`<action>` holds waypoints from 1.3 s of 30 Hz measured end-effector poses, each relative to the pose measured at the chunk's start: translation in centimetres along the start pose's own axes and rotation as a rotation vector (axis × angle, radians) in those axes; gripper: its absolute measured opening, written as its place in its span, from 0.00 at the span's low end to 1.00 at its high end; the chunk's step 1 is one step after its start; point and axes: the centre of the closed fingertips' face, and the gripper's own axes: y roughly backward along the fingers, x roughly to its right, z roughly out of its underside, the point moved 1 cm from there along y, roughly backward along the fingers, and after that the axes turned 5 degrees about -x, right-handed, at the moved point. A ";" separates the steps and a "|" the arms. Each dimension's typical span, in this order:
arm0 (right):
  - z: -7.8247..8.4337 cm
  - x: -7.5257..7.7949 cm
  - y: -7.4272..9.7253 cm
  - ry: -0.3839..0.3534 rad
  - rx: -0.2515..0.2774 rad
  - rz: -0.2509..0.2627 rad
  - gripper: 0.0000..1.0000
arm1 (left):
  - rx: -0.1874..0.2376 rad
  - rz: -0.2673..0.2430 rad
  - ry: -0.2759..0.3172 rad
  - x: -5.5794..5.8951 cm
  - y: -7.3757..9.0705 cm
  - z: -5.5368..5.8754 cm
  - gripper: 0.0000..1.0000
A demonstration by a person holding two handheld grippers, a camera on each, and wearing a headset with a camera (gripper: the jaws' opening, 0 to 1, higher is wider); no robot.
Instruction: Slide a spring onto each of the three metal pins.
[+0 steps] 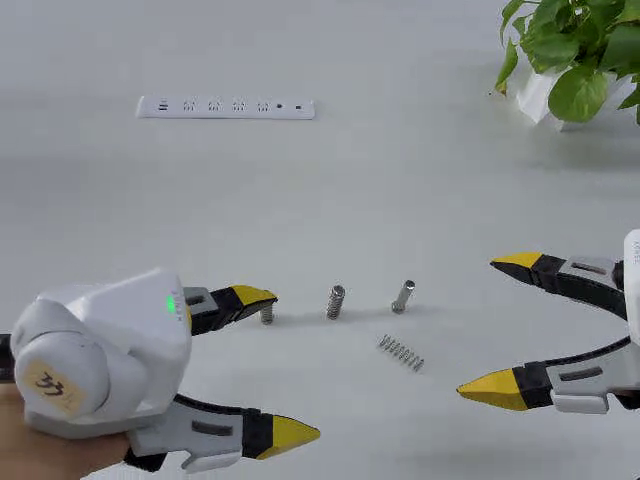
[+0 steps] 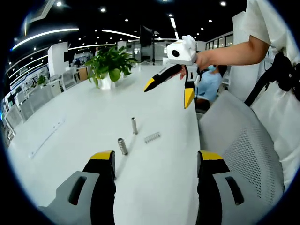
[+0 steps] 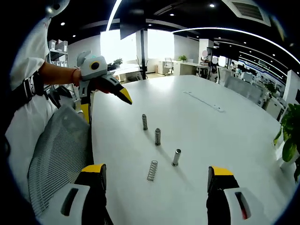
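Observation:
Three short metal pins stand in a row on the white table. The left pin and the middle pin each carry a spring. The right pin is bare, seen too in the right gripper view. A loose spring lies flat in front of the bare pin, also in the right gripper view. My left gripper is open, its upper jaw tip close beside the left pin. My right gripper is open to the right of the loose spring, holding nothing.
A white power strip lies at the back left. A potted plant stands at the back right corner. A grey mesh chair sits at the table's near edge.

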 end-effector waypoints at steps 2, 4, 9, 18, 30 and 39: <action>0.5 0.1 0.3 -0.012 0.007 0.007 0.89 | -0.032 0.006 -0.035 0.0 -1.0 -0.1 0.62; 0.9 0.2 0.6 -0.026 0.011 0.013 0.89 | -0.079 0.011 -0.063 -0.1 -2.2 0.0 0.58; 1.7 0.4 1.1 -0.047 0.019 0.026 0.88 | -0.124 0.016 -0.119 -0.2 -5.4 -0.4 0.45; 2.6 0.7 1.8 -0.080 0.034 0.042 0.88 | -0.260 0.027 -0.210 -0.3 -11.0 0.9 0.33; 5.3 0.6 3.1 -0.133 0.032 0.061 0.87 | -0.340 0.025 -0.284 -0.6 -14.3 1.3 0.29; 5.8 0.7 3.5 -0.174 0.059 0.092 0.86 | -0.417 0.041 -0.268 -0.6 -15.2 2.8 0.27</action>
